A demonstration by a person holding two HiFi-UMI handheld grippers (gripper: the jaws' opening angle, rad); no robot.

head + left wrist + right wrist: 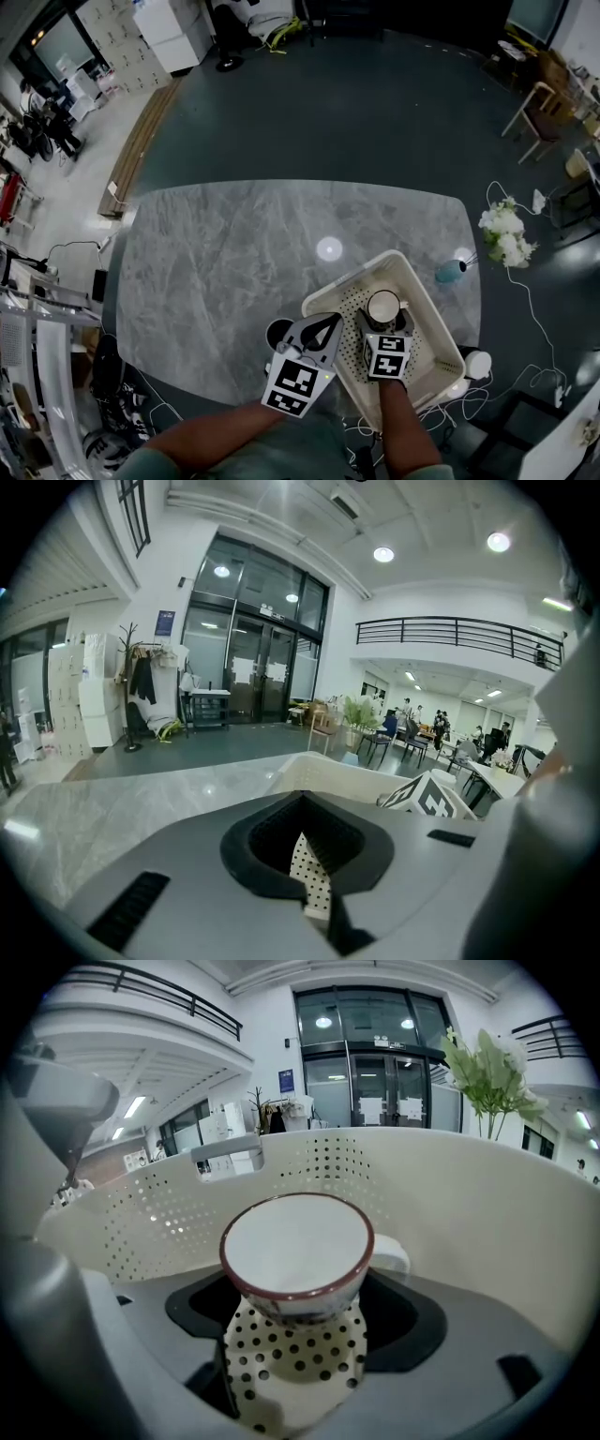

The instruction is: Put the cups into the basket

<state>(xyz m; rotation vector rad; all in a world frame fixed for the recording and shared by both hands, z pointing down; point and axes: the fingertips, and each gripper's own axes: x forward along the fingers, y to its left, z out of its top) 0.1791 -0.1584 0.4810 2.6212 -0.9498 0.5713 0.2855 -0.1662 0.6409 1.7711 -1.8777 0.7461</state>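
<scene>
While the right tongs (296, 1327) pinch a white cup (296, 1249) with a reddish-brown rim low on its body, the cup sits tilted inside the white perforated basket (469, 1204). Its mouth is turned toward the gripper's camera and its handle is on the right in that view. Whether its foot touches the basket floor cannot be told. In the head view the basket stands on the near right part of the grey marble tabletop (234, 253), with the cup roughly in its middle. The left tongs (329, 324) are pressed together at the tips and grip nothing; only a thin wedge of dotted basket shows between them in the left gripper view. They are just beside the basket's left rim, and a dark round object (277, 332) lies next to them, partly hidden.
</scene>
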